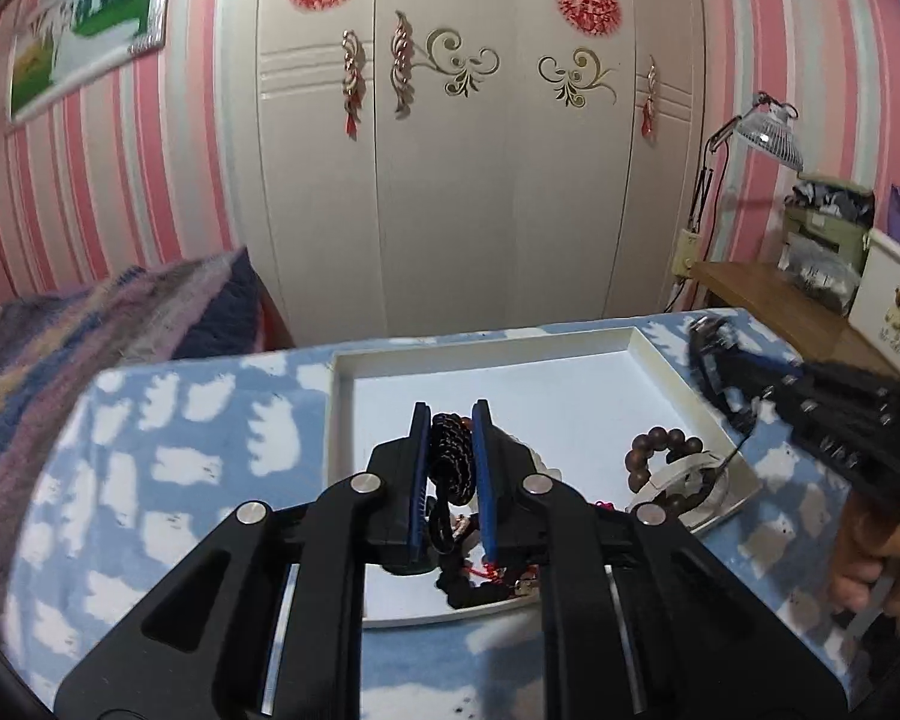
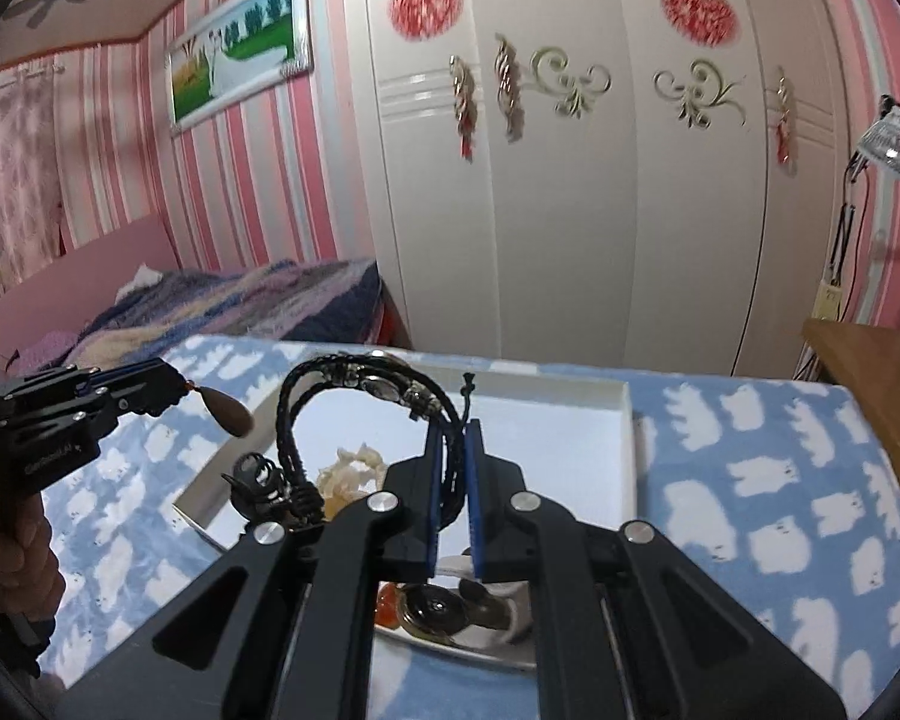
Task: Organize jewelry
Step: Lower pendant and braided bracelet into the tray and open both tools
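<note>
A white tray [image 1: 648,360] lies on a blue cloud-print cloth [image 1: 210,456]. My left gripper [image 1: 453,420] is shut on a dark beaded cord necklace [image 1: 450,462] and holds it above the tray. A brown bead bracelet [image 1: 648,450] and a white piece [image 1: 684,471] lie at the tray's right side. My right gripper [image 2: 453,438] is shut on a black braided leather bracelet [image 2: 342,384] that arcs up to its left over the tray [image 2: 627,420]. In the right wrist view the left gripper [image 2: 177,390] holds a brown teardrop pendant [image 2: 228,414] hanging from its tip.
A white wardrobe [image 1: 450,180] stands behind the table. A striped blanket [image 1: 60,348] lies on the bed at left. A wooden desk [image 1: 780,300] with a lamp [image 1: 774,138] and boxes is at right. A pale shell-like piece [image 2: 354,468] and round trinkets [image 2: 438,606] lie in the tray.
</note>
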The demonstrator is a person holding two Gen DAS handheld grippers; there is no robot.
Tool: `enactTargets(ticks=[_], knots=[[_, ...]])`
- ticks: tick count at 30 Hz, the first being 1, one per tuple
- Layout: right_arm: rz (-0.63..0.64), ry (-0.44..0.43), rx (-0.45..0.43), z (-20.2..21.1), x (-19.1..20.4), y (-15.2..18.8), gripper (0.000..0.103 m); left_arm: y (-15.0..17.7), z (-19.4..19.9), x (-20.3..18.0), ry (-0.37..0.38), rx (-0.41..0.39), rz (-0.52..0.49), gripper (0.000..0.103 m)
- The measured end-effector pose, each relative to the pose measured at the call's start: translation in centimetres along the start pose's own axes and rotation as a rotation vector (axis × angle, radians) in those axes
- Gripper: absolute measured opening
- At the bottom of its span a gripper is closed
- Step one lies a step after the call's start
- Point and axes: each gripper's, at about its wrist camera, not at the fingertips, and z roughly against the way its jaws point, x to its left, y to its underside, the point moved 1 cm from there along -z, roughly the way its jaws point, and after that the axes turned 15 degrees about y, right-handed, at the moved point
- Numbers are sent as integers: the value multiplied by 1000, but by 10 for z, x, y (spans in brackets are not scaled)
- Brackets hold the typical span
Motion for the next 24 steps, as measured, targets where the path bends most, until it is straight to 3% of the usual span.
enactTargets(ticks=[4,10,24], knots=[[35,29,44,-23,7,16,7,18,-24,8,10,39,-7,12],[12,66,53,-25,-10,14,7,35,-46,23,42,79,63,12],[108,78,88,-34,18,28,8,58,-74,-6,91,137,23,12]])
